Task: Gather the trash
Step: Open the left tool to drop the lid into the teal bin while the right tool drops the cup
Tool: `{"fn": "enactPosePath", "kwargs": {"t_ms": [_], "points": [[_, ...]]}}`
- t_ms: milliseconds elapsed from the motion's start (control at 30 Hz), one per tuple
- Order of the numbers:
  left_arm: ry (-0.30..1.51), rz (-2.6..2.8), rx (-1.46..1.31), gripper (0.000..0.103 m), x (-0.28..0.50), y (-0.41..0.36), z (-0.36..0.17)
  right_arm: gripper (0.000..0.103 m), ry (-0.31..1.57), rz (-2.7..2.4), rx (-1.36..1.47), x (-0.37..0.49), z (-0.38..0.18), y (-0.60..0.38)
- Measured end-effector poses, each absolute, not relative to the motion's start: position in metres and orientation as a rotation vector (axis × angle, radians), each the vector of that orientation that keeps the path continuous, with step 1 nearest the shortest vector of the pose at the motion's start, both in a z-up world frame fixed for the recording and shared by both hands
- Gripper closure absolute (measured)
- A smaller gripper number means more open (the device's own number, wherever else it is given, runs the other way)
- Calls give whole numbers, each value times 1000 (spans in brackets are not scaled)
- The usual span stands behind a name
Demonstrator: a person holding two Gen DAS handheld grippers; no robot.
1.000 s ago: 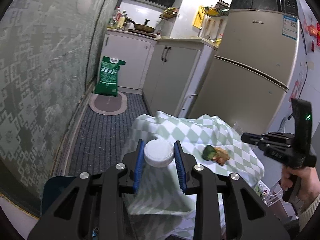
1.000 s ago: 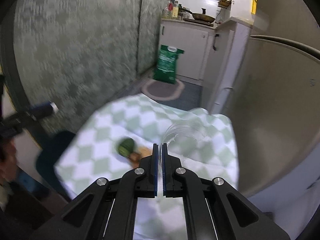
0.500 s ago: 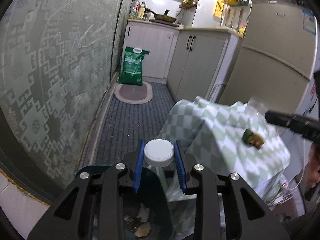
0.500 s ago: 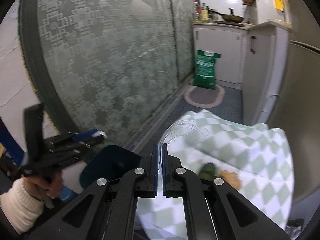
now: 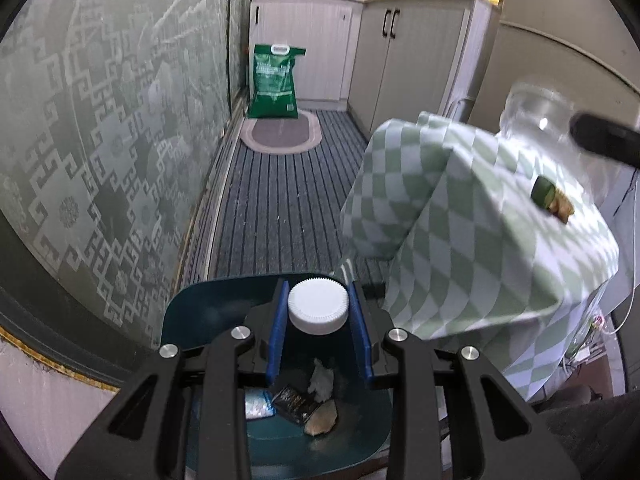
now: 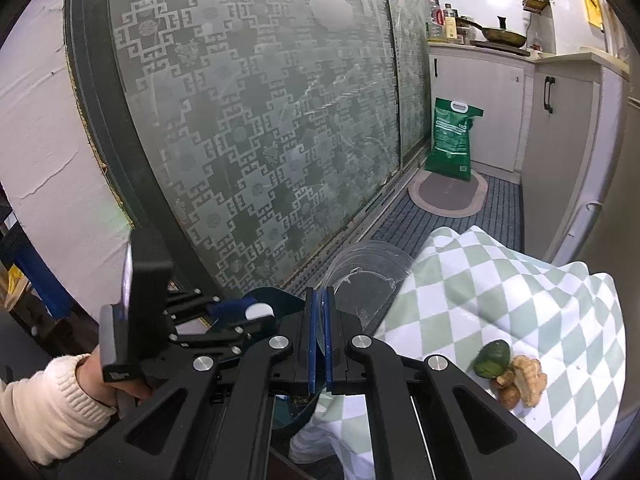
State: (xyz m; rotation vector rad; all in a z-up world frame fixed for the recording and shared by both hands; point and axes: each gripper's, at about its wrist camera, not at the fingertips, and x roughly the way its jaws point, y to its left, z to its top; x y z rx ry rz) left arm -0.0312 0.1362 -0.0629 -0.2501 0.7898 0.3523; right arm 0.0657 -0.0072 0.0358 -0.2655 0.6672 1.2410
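Observation:
My left gripper (image 5: 318, 334) is shut on a white-capped bottle (image 5: 318, 306) and holds it over the open dark teal trash bin (image 5: 208, 312), which holds several scraps (image 5: 308, 404). My right gripper (image 6: 318, 344) is shut on the rim of a clear plastic cup (image 6: 368, 276), held over the table's left edge near the bin (image 6: 280, 300). The cup also shows in the left wrist view (image 5: 532, 108). Green and brown food scraps (image 6: 508, 372) lie on the checked tablecloth (image 6: 500, 292), and show in the left wrist view (image 5: 552, 200).
A patterned glass sliding door (image 6: 260, 120) runs along the left. A green bag (image 5: 274, 80) and an oval mat (image 5: 282, 136) lie at the far end of the striped floor. White cabinets (image 5: 416, 60) and a fridge (image 5: 560, 48) stand on the right.
My left gripper has carried the bottle off the table, leftward and down to above the bin. My right gripper has lifted the cup and swung it left toward the bin.

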Motion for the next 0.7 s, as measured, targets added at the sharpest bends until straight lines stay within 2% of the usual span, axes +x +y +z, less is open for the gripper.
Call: {"fn": "enactPosePath", "kwargs": {"t_ms": [233, 300, 467, 533, 600, 700], "points": [[909, 367, -262, 71, -26, 141, -90, 100, 695, 1288, -254, 59, 31, 3], [952, 370, -272, 67, -24, 143, -98, 100, 700, 1298, -263, 56, 30, 8], [969, 386, -267, 67, -27, 147, -103, 100, 730, 1317, -276, 49, 21, 19], [961, 393, -270, 71, -28, 149, -100, 100, 745, 1319, -286, 46, 15, 24], [932, 397, -274, 85, -31, 153, -95, 100, 763, 1326, -305, 41, 7, 32], [880, 414, -278, 91, -38, 156, -84, 100, 778, 1339, -334, 33, -2, 42]]}}
